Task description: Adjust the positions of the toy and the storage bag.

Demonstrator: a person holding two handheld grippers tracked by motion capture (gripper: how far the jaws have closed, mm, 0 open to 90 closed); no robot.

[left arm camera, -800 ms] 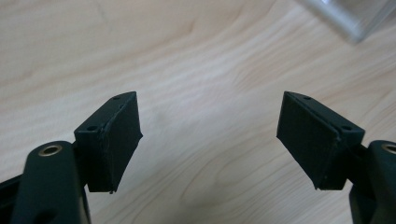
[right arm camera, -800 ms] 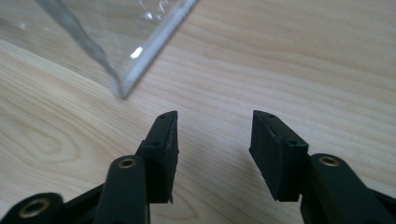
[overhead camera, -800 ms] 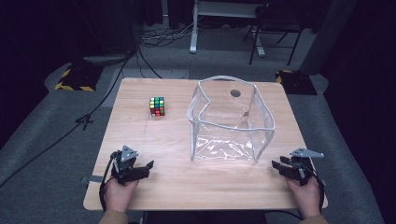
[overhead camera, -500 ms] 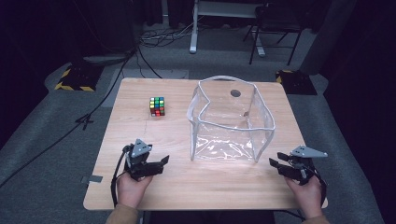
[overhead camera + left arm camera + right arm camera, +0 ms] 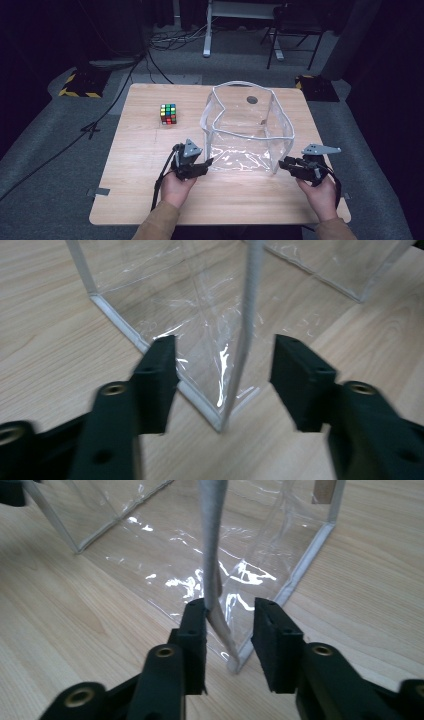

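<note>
No text, label, brand or number is showing legibly on anything in these views.

Grey carpet (image 5: 60, 165) is lying around the wooden table (image 5: 135, 200) — cables (image 5: 165, 42) trailing toward what may be a desk frame (image 5: 207, 30) in darkness.
</note>
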